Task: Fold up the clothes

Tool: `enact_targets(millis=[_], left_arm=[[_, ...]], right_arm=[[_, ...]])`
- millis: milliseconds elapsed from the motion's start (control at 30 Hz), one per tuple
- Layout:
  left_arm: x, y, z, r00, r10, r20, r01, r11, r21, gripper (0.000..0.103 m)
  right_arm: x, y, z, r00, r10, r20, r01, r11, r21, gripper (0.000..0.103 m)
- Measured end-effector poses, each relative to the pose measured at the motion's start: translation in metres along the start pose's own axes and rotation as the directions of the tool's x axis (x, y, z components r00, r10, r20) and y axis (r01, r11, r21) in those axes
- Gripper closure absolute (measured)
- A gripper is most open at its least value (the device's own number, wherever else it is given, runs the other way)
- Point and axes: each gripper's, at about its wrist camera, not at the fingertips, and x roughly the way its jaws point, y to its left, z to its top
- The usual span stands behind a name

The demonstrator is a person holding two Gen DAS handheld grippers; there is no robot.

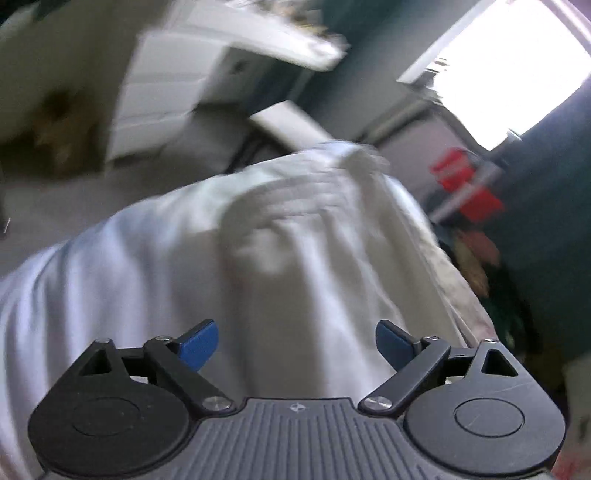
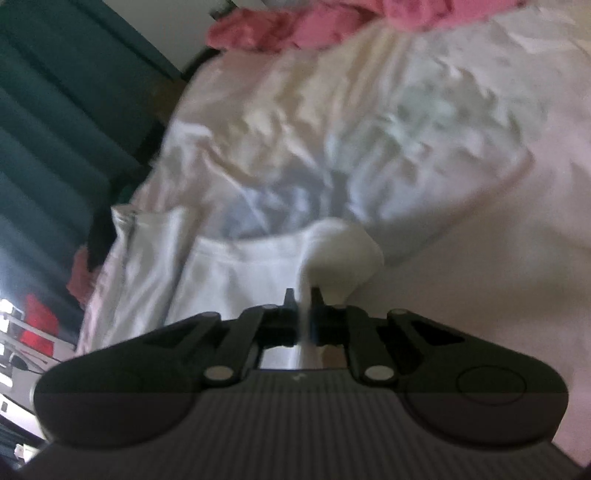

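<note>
Right gripper (image 2: 303, 295) pinches white garment (image 2: 258, 266) fold on bed (image 2: 480, 295); left gripper (image 1: 296, 341) fingers spread, empty, above it.

At the lower centre of the frame, a fold of the white garment (image 2: 258, 266) is pinched between the closed jaws of the right gripper (image 2: 303, 295). A pink garment (image 2: 295, 26) is seen at the top, and dark green curtains (image 2: 66, 110) at the upper left.
</note>
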Motion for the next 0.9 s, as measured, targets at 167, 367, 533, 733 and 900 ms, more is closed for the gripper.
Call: enact_targets(millis=[167,367,533,733,900], left_arm=[[0.016,0.033,0.016,0.998,-0.035,-0.043,0.028,0.988,-0.151,0.023],[0.037,0.025,0.014,0.991,-0.071,-0.115,0.056,0.99,-0.128,0.03],[0.056,0.007,0.011,0.992,-0.046,-0.118,0.03,0.991,-0.131,0.03],[0.06,0.019,0.009,0.99,-0.108,-0.087,0.088,0.975,-0.206,0.067],[0.045,0.017,0.002,0.993,-0.114,-0.042,0.104,0.975,-0.196,0.081]], right_arm=[[-0.017,0.021,0.006,0.987,0.088,0.134,-0.08,0.995,-0.066,0.096],[-0.021,0.026,0.008,0.984,0.072,0.164,-0.055,0.993,-0.107,0.096],[-0.016,0.02,0.003,0.99,0.022,0.143,-0.009,0.996,-0.094,0.096],[-0.016,0.018,0.0,0.991,0.0,0.131,0.015,0.994,-0.113,0.096],[-0.015,0.016,0.0,0.993,-0.006,0.118,0.019,0.993,-0.115,0.096]])
